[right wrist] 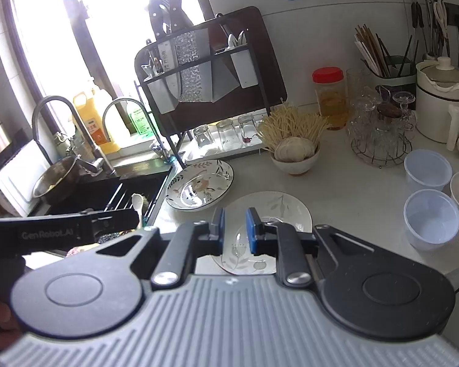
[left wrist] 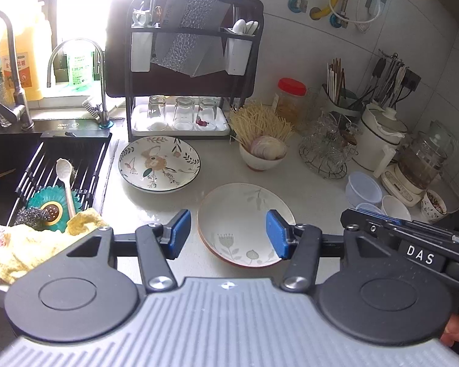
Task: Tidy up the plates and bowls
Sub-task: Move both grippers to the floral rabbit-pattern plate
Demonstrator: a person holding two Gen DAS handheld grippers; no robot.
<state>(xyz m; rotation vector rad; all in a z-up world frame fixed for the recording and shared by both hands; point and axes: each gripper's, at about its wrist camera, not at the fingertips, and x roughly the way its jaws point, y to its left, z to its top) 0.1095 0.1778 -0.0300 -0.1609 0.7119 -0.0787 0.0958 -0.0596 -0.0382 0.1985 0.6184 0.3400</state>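
Note:
A pale plate with a leaf pattern and brown rim (left wrist: 243,223) lies on the white counter, also in the right wrist view (right wrist: 269,211). A flowered plate with a dark rim (left wrist: 159,163) lies behind it to the left, also in the right wrist view (right wrist: 199,185). My left gripper (left wrist: 226,234) is open and empty, held above the pale plate. My right gripper (right wrist: 235,229) hovers above the same plate with a narrow gap between its blue pads, holding nothing. A bowl of noodles and a sliced onion (left wrist: 261,153) stands behind the plates.
A black sink rack (left wrist: 61,165) at left holds a white spoon, a teal flower strainer and cloths. A dish rack (left wrist: 183,70) with upturned glasses stands at the back. Plastic tubs (right wrist: 428,192), a glass stand (right wrist: 379,128), a red-lidded jar and a white pot crowd the right.

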